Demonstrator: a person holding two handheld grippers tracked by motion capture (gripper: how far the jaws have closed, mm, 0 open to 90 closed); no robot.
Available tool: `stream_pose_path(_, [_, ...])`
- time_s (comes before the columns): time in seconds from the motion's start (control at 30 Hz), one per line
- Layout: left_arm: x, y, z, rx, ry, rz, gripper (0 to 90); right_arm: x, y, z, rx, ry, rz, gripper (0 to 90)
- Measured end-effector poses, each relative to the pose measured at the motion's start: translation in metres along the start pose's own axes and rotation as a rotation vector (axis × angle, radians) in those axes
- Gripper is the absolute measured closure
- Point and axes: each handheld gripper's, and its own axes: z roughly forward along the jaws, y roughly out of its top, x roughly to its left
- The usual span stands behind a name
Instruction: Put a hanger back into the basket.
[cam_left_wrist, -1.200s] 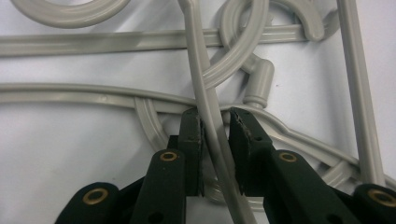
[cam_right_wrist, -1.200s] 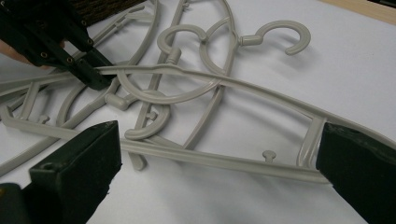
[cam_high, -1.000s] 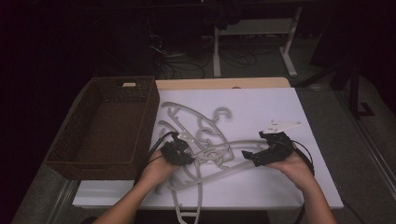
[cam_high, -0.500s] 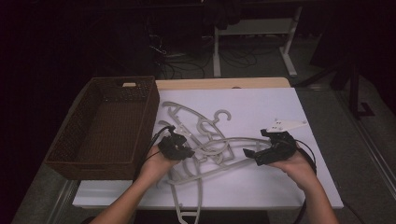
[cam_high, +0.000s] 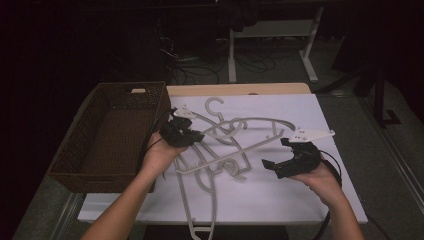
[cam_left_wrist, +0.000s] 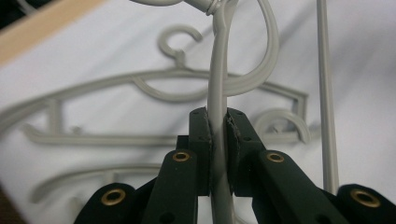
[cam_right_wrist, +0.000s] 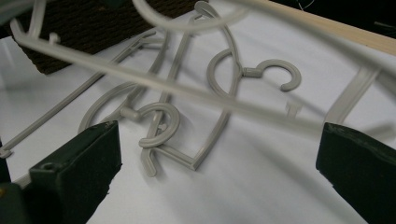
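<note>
My left gripper (cam_left_wrist: 217, 135) pinched a lifted hanger (cam_left_wrist: 219, 93) tight, my right gripper (cam_right_wrist: 217, 163) gaped empty, so I judged a slow untangling lift toward the basket (cam_high: 107, 132) best.

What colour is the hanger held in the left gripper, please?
Light grey hanger, clearest in the left gripper view.

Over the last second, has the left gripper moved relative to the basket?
Yes. The left gripper, shut on a hanger, has moved away from the person, up alongside the basket.
</note>
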Motion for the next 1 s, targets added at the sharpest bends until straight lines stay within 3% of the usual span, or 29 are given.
stream_pose_path(0.23, [0.020,0.015,-0.032,-0.022,0.023,0.006,82.6,-0.001,-0.008,0.006,0.006,0.002,0.014,0.0])
stream_pose_path(0.47, [0.049,0.016,-0.072,-0.049,0.046,-0.003,82.6,-0.001,-0.022,0.015,0.019,0.014,0.032,0.0])
stream_pose_path(0.67, [0.074,0.005,-0.104,-0.074,0.090,-0.005,82.6,-0.001,-0.039,0.016,0.026,0.016,0.046,0.0])
stream_pose_path(0.83, [0.086,-0.005,-0.122,-0.082,0.123,-0.006,82.6,-0.002,-0.047,0.017,0.040,0.017,0.050,0.0])
stream_pose_path(1.0, [0.109,-0.027,-0.145,-0.073,0.167,-0.031,82.6,-0.004,-0.051,0.019,0.056,0.007,0.051,0.0])
